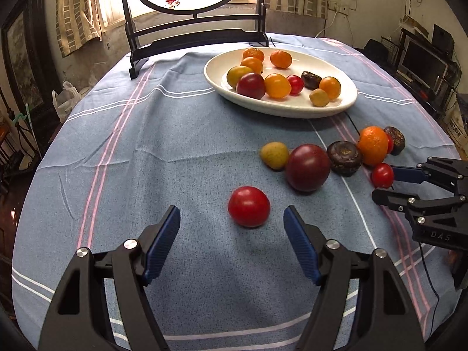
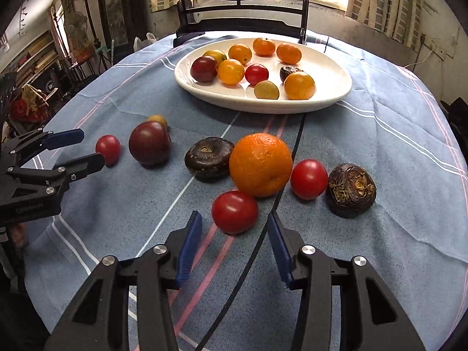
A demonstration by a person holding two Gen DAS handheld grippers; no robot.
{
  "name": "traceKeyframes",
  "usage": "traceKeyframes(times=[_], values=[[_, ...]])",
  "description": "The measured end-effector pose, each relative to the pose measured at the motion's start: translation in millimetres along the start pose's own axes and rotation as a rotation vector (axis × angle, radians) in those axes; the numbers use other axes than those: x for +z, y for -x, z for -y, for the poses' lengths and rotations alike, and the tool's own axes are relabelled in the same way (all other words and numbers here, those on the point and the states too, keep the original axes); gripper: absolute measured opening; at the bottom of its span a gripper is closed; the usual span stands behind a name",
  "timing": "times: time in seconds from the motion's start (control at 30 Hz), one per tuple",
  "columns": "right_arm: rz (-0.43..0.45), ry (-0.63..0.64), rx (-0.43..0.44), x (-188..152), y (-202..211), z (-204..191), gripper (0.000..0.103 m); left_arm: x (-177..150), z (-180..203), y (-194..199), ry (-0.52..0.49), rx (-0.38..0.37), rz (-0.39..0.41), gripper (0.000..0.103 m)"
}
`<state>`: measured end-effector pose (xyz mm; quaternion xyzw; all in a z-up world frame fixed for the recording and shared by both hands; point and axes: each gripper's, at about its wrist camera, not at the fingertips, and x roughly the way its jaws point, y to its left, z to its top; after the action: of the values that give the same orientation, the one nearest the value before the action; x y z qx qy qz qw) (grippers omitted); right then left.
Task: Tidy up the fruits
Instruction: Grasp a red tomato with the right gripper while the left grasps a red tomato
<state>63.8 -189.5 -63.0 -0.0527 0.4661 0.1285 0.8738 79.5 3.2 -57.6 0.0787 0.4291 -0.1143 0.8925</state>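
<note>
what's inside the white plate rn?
The white plate holds ten small fruits: orange and yellow ones, one red tomato, one dark purple fruit and one dark brown piece. Anything beneath them is covered.

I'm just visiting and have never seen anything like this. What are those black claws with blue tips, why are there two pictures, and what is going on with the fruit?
No robot here: a person holds a two-finger gripper in each hand, and a wide-angle camera on each one looks out along its fingers. One picture comes from the left gripper, the other from the right gripper. Each also shows up at the edge of the other's picture.

A table with a blue striped cloth carries a white plate already holding small fruits. More fruit lies loose on the cloth, including an orange.

Neither gripper holds anything. Both are open, each with a red tomato on the cloth just ahead of its fingers: one for the left, another for the right.
</note>
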Motion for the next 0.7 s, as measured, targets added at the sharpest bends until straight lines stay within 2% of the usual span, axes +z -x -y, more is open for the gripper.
traceKeyframes(times=[0.07,0.13,0.17,0.23,0.4,0.6,0.7], values=[[0.001,0.008,-0.003,0.1,0.5,-0.8,0.042,2.1,1.0,-3.2,-0.005,-0.002,-0.005,0.071],[0.004,0.015,-0.006,0.4,0.8,-0.5,0.031,4.3,2.3,-8.5,-0.006,-0.001,-0.014,0.071],[0.007,0.013,0.006,0.0,1.6,0.3,0.029,5.0,2.6,-10.9,-0.004,-0.001,-0.019,0.071],[0.014,0.013,0.009,-1.4,3.6,0.9,0.028,6.6,4.0,-15.1,-0.002,-0.006,-0.030,0.071],[0.019,0.018,0.025,-5.2,8.3,-0.2,0.028,6.5,8.3,-16.6,-0.012,-0.019,-0.040,0.049],[0.030,0.033,0.056,-12.4,17.8,-7.6,0.028,4.2,13.0,-13.4,-0.022,-0.026,-0.034,0.032],[0.034,0.045,0.067,-16.6,22.8,-12.3,0.028,3.5,16.4,-7.2,-0.031,-0.039,-0.021,0.031]])
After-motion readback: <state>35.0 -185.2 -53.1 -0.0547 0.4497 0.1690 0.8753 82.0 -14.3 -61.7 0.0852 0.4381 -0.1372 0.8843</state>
